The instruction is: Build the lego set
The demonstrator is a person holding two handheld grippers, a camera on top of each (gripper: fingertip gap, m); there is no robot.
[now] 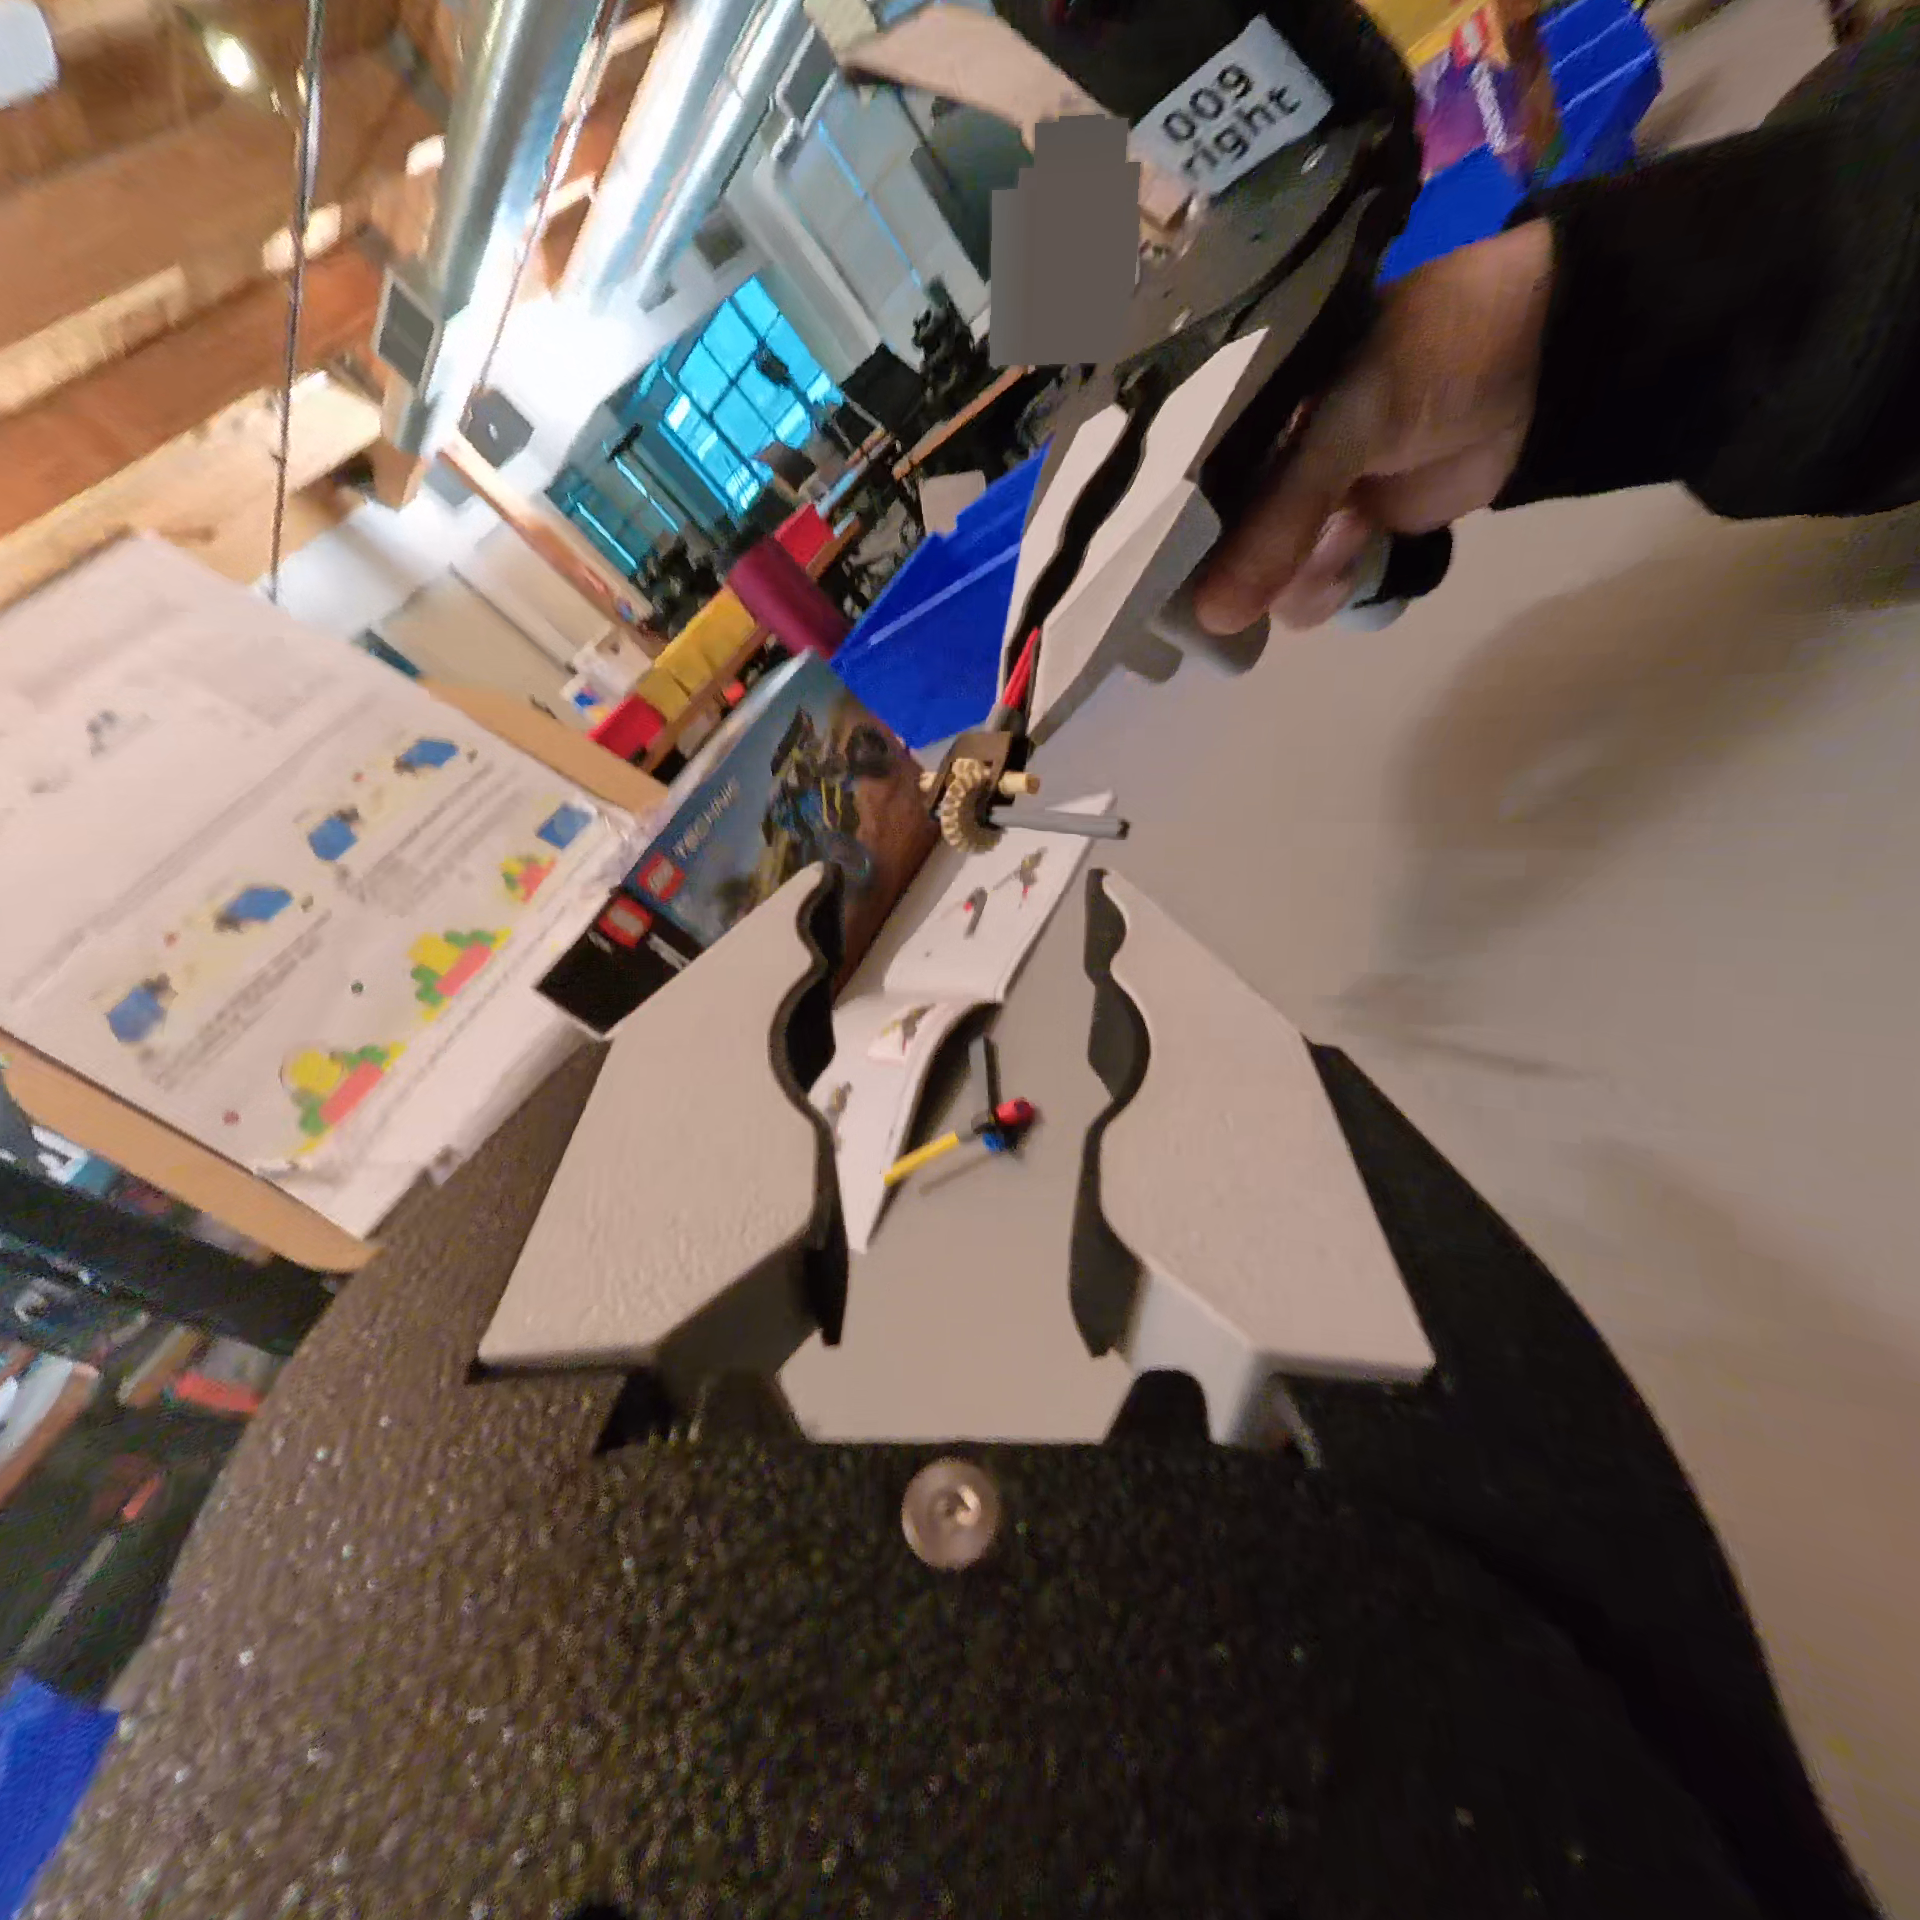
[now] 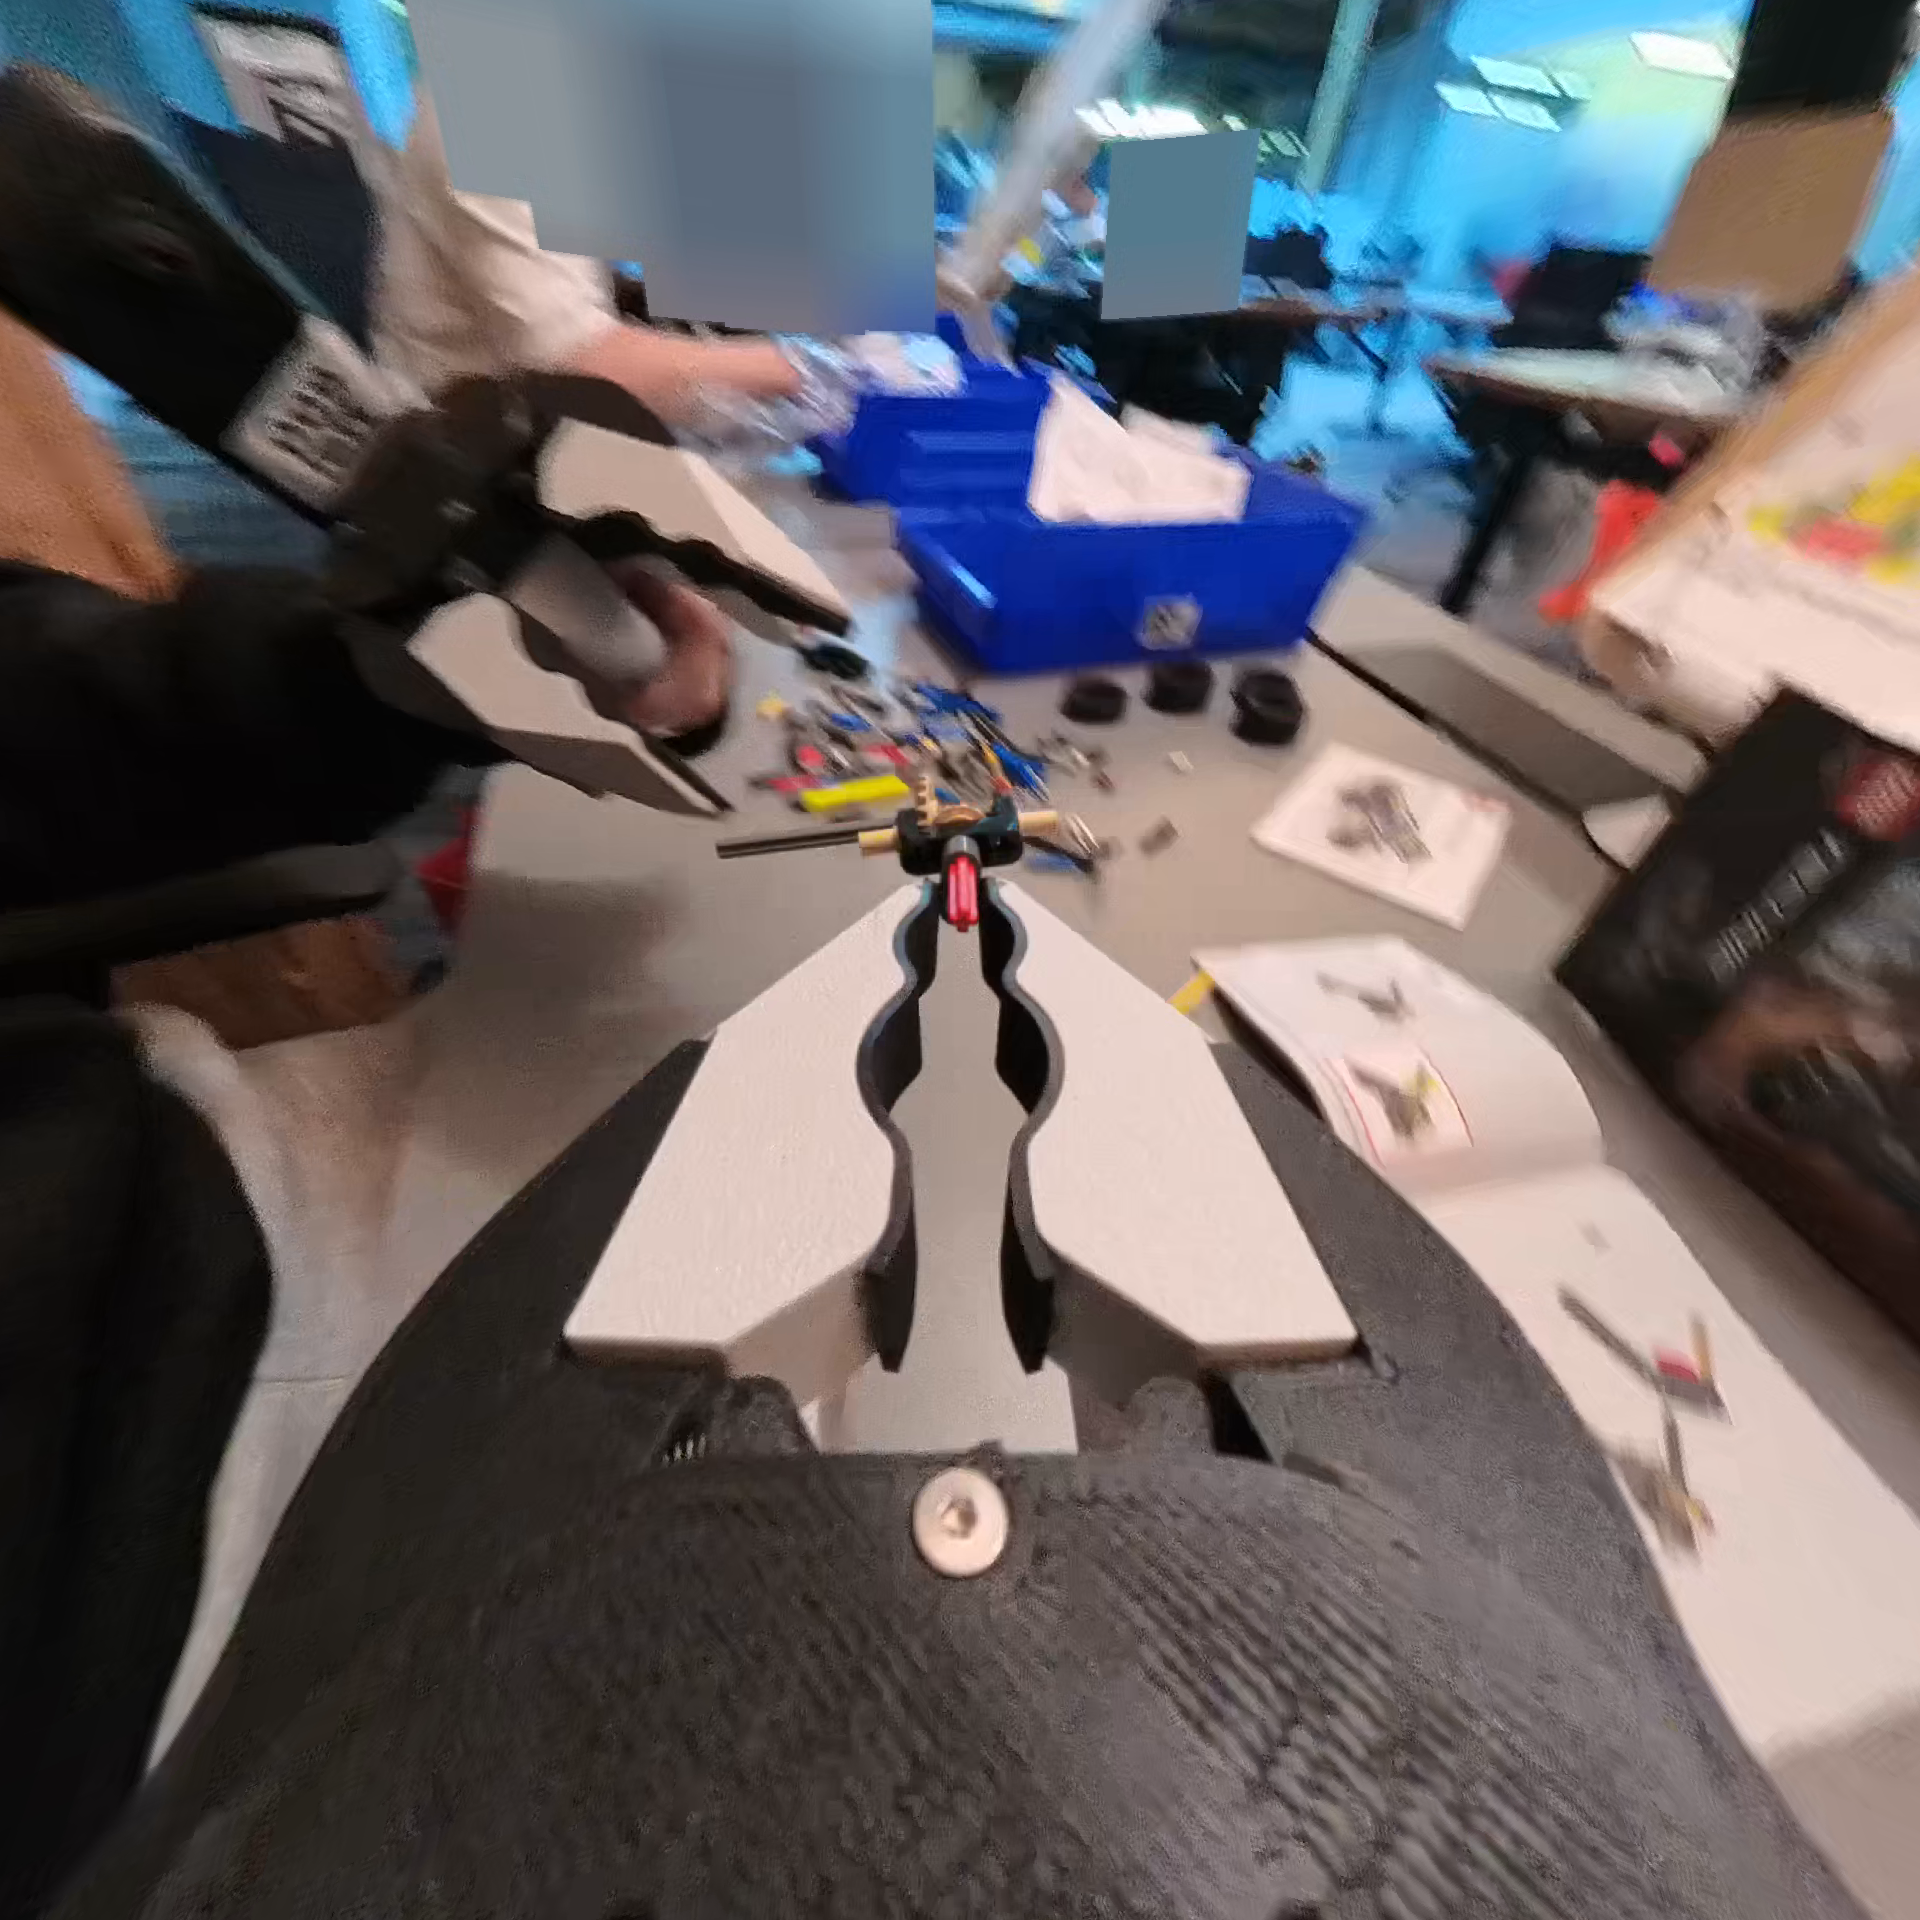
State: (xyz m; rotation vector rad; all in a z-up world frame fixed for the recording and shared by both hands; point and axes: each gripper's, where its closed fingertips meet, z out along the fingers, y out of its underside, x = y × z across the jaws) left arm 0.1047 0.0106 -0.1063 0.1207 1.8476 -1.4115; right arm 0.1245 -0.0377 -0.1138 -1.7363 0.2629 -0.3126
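My right gripper [image 2: 961, 896] is shut on the red pin of a small lego assembly [image 2: 956, 831]: a black connector with a tan gear, tan pins and a thin dark axle sticking out to the left. It is held above the table. In the left wrist view the same assembly [image 1: 982, 800] hangs from the right gripper [image 1: 1023, 722], just beyond my left gripper's tips. My left gripper [image 1: 961, 894] is open and empty. It also shows in the right wrist view [image 2: 779, 717], up left of the assembly. A pile of loose lego parts [image 2: 904, 743] lies on the table behind.
An open instruction booklet [image 2: 1403, 1091] lies at right, with a yellow axle [image 1: 925, 1153] and a red piece [image 1: 1013, 1114] beside it. The lego box [image 2: 1766, 987] stands at far right. Black tyres [image 2: 1174, 691] and blue bins [image 2: 1122, 561] sit at the back. A person's arm reaches toward the bins. My right fingertips sit around 6 centimetres from my left ones.
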